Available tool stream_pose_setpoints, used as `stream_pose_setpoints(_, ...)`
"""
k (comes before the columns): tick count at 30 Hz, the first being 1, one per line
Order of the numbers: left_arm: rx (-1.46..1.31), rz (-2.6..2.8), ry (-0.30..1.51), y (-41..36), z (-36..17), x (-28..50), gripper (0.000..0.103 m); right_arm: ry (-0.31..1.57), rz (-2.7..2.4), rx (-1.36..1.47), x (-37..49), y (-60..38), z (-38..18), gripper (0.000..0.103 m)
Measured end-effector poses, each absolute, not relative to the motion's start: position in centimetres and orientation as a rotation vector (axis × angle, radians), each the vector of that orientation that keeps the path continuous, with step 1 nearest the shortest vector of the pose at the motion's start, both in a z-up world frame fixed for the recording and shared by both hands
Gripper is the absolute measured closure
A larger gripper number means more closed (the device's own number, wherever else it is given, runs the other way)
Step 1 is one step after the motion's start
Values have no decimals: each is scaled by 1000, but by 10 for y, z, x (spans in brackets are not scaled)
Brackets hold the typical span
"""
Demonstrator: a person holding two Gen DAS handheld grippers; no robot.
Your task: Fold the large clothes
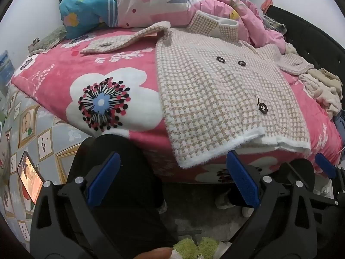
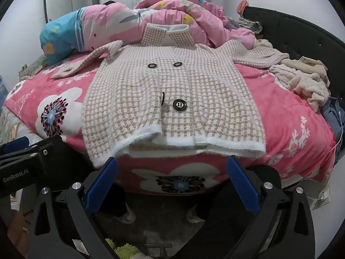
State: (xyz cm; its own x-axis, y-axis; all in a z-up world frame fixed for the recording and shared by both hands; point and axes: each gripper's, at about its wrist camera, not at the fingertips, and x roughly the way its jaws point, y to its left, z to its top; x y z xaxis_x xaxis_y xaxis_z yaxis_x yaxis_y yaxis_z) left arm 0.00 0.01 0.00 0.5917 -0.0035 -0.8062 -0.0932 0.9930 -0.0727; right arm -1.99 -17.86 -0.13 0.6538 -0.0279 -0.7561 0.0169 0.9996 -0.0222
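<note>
A beige-and-white houndstooth coat (image 1: 217,90) (image 2: 172,95) with black buttons lies flat, front up, on the pink flowered bed cover (image 1: 86,73) (image 2: 286,116). Its white hem hangs at the near edge of the bed and both sleeves are spread out sideways. My left gripper (image 1: 172,172) is open, below and in front of the hem's left corner, holding nothing. My right gripper (image 2: 172,172) is open too, just below the middle of the hem and not touching it. The other gripper shows at the far edge of each view.
A pink and blue quilt (image 2: 133,21) is heaped behind the coat's collar. Cream garments (image 2: 306,79) lie piled at the right by the black headboard (image 2: 301,32). A lit phone (image 1: 29,174) rests at the left. The person's dark-trousered legs (image 1: 120,172) stand against the bed edge.
</note>
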Motion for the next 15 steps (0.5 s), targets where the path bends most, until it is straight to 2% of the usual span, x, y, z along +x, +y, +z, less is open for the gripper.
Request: stream_pose_setpoints(15,-115,48,944,9,-1,-2,8,858,-26,-16,-21,-177,0,5)
